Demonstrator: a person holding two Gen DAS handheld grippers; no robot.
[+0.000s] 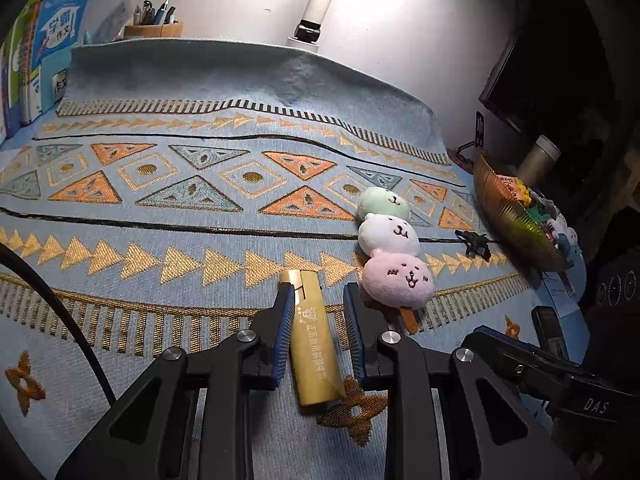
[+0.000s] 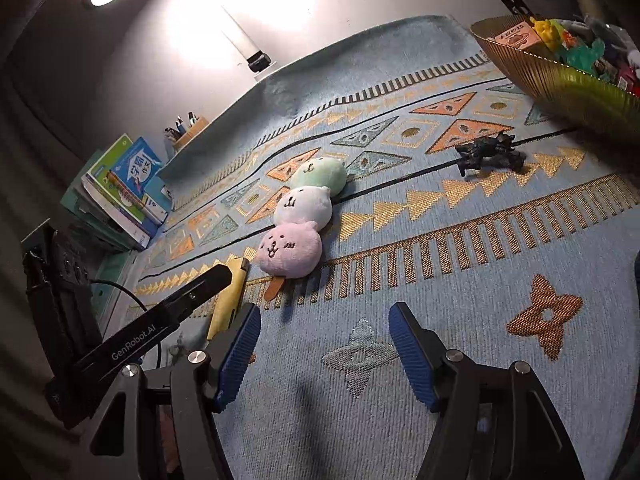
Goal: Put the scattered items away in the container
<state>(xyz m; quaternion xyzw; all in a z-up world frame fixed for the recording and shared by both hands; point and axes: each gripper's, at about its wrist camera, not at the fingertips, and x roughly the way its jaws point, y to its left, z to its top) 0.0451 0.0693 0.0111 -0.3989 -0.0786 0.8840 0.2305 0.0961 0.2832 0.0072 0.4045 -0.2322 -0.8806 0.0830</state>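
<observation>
Left tongs straddle the gold packet at lower centre, jaws wide, not gripping; it looks light, slippery, so pinch mid-body; right tongs gape empty

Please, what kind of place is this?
Probably a home study desk: a pen holder, stacked schoolbooks and a desk lamp stand around a patterned blue mat.
</observation>
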